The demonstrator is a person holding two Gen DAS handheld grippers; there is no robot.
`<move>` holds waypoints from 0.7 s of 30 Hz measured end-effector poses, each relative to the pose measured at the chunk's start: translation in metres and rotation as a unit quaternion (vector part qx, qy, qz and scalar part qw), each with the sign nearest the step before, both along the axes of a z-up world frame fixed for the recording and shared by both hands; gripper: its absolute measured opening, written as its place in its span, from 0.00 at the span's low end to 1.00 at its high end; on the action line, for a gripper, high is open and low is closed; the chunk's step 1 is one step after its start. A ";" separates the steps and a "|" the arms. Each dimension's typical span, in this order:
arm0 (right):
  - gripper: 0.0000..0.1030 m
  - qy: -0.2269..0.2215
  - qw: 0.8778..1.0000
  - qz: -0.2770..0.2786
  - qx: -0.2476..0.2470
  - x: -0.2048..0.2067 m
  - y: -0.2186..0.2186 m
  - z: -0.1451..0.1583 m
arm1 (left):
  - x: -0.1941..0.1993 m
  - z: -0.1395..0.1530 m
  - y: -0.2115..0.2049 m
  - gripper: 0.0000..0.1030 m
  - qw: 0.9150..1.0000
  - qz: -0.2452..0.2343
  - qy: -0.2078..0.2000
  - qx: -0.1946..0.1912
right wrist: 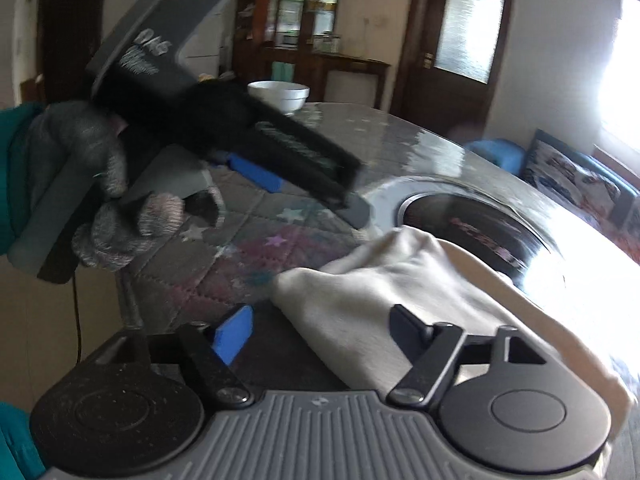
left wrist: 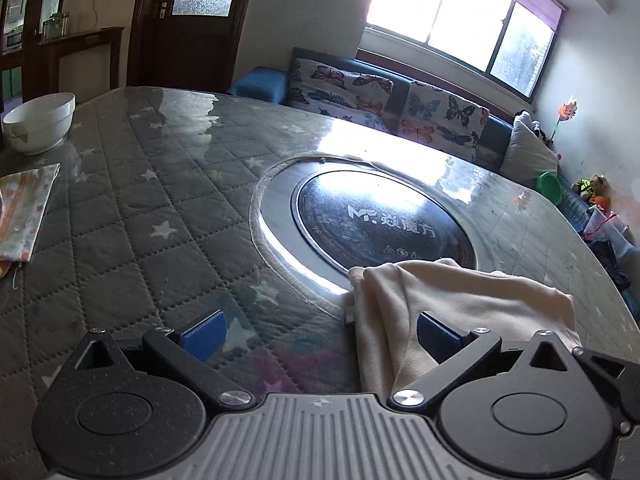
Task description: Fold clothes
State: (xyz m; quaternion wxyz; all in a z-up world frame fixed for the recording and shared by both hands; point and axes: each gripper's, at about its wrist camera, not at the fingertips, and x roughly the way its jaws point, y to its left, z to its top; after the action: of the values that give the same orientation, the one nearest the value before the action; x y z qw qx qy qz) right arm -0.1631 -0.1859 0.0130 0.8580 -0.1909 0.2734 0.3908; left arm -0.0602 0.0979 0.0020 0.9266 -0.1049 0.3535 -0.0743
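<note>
A cream-coloured garment (left wrist: 460, 300) lies bunched on the quilted grey table cover, partly over the round black cooktop (left wrist: 380, 220). My left gripper (left wrist: 320, 332) is open just above the table; its right finger (left wrist: 438, 338) rests over the cloth's left edge, its left finger over bare cover. In the right wrist view the same garment (right wrist: 380, 292) lies under my open right gripper (right wrist: 320, 328), whose right finger (right wrist: 408, 328) is above the cloth. The left gripper, held by a gloved hand (right wrist: 100, 184), shows at upper left there.
A white bowl (left wrist: 40, 122) stands at the table's far left corner. A folded patterned cloth (left wrist: 20, 216) lies at the left edge. A sofa with butterfly cushions (left wrist: 392, 100) runs behind the table under a bright window. The view from the right wrist is motion-blurred.
</note>
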 end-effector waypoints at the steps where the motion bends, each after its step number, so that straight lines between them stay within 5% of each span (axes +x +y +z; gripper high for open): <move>1: 0.72 0.013 1.000 0.000 0.008 0.002 0.001 -0.001 | 0.000 -0.001 0.000 1.00 1.000 -0.001 0.002 -0.002; 14: 0.82 0.047 0.997 -0.028 0.056 0.024 -0.006 0.000 | 0.004 -0.007 0.007 1.00 1.000 0.016 0.019 -0.006; 21: 0.82 0.051 0.997 0.010 0.060 0.015 0.005 0.003 | 0.005 -0.009 0.011 1.00 0.999 0.025 0.028 -0.003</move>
State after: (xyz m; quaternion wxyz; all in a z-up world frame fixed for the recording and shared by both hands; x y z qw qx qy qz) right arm -0.1482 -0.1813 0.0161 0.8485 -0.1217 0.2912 0.4247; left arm -0.0551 0.1085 -0.0072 0.9176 -0.1186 0.3762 -0.0490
